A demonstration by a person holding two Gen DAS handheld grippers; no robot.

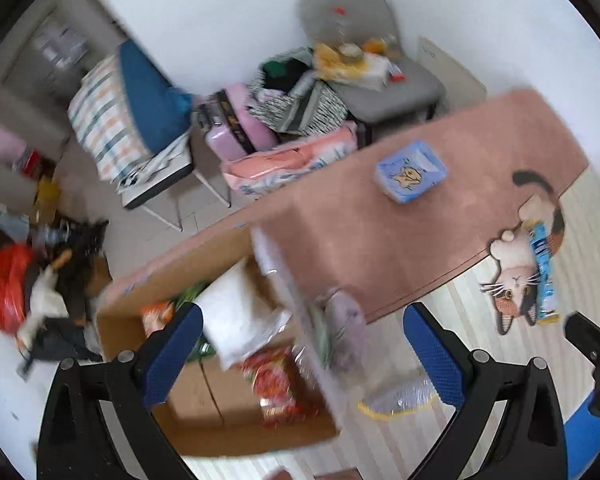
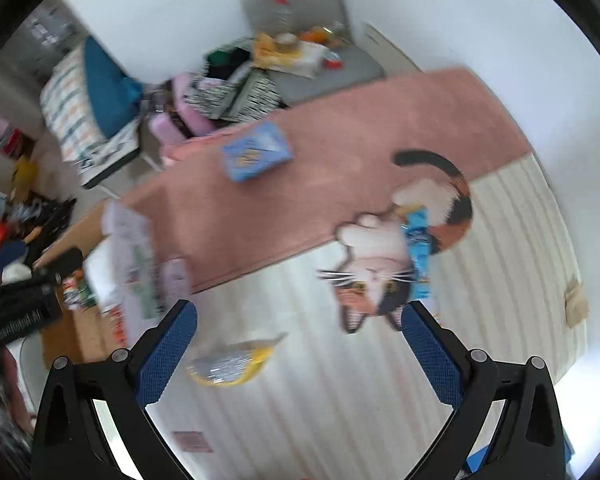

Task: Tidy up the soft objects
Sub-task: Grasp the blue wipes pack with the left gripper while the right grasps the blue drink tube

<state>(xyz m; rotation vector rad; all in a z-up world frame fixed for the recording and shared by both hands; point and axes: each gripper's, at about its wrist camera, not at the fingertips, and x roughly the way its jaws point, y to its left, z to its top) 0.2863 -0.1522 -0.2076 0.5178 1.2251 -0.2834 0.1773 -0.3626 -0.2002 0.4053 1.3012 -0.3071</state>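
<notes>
Left claw: my fingers spread wide, empty, over the box.
Right claw: also apart, empty, above the yellow pouch.
Done: snack bags already in the box, I judge.
Left: pouch, blue pack and blue packet, all out beyond the box.

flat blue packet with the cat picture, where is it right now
The flat blue cat-print packet lies alone on the pink rug, left of the cat-shaped mat.
</notes>
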